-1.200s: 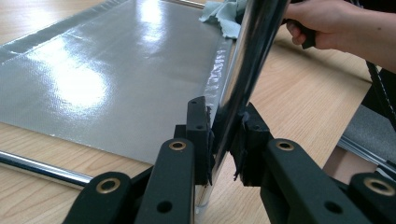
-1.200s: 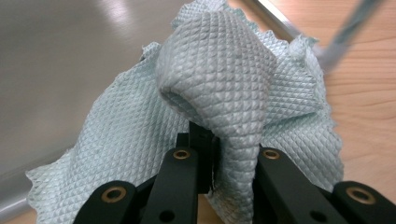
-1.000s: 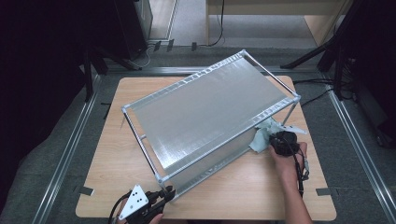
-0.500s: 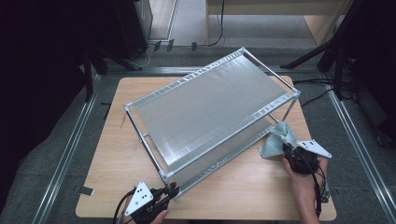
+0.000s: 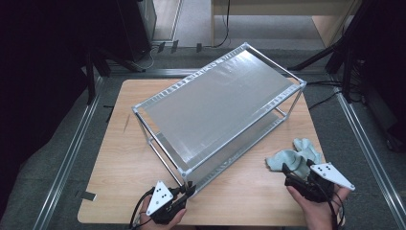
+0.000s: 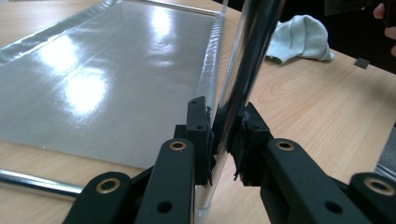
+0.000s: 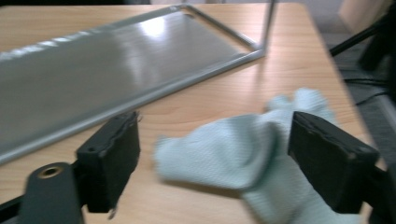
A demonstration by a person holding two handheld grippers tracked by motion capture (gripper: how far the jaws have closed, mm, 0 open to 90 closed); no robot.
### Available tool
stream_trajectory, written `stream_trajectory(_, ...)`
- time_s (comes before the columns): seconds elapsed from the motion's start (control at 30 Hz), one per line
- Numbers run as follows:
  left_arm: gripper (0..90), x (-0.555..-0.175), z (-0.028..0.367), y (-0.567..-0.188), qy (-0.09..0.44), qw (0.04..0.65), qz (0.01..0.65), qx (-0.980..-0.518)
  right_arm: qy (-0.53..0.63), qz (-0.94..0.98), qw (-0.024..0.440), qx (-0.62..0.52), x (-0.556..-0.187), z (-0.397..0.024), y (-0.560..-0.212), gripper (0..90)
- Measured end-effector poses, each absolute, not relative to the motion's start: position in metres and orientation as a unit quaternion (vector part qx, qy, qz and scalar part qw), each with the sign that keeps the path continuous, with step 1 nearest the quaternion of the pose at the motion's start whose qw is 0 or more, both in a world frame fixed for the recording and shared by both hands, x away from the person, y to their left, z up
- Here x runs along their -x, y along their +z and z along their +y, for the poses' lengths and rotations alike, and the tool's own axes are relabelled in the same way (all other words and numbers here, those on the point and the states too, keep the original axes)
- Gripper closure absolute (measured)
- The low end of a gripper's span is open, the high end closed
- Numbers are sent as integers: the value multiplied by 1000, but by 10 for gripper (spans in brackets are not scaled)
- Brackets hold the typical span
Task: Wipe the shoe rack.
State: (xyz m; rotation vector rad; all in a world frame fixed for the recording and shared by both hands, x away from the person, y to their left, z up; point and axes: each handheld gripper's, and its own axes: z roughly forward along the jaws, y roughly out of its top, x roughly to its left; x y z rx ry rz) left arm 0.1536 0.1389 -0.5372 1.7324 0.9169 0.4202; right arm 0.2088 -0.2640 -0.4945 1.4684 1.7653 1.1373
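left gripper (image 5: pixel 189 188) clamps rack post (image 6: pixel 243 70), bottom centre; right gripper (image 5: pixel 298 173) jaws just opened, cloth (image 5: pixel 293 157) released lower right. next: regrip cloth.

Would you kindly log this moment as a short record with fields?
Surface: wooden table
Rack: two-shelf metal rack, set askew on the table
Left tongs: shut on the rack's near corner post
Right tongs: open, jaws just opened, cloth between them
Cloth: pale green, crumpled, lying on the table right of the rack
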Motion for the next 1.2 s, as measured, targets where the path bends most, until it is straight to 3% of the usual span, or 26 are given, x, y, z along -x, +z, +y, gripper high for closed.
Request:
stream_trajectory(0.23, 767, -163, 134, -538, 167, 554, 366, -729, 451, 685, 268, -505, -195, -213, -497, 111)
stream_trajectory(0.4, 531, -158, 157, -533, 167, 571, 355, -721, 470, 710, 235, -469, -181, -169, -495, 37)
stream_trajectory(0.5, 460, -155, 179, -529, 177, 577, 358, -712, 479, 723, 223, -445, -172, -144, -495, 23)
stream_trajectory(0.77, 444, -174, 234, -529, 223, 560, 436, -668, 500, 751, 188, -387, -164, -82, -505, 27)
stream_trajectory(1.03, 474, -201, 246, -537, 247, 520, 482, -660, 508, 758, 181, -367, -161, -33, -518, 302)
stream_trajectory(1.13, 474, -214, 252, -540, 249, 513, 500, -652, 518, 752, 171, -370, -163, -27, -517, 493)
stream_trajectory(1.2, 474, -223, 256, -541, 242, 510, 516, -644, 526, 746, 175, -370, -163, -27, -516, 674)
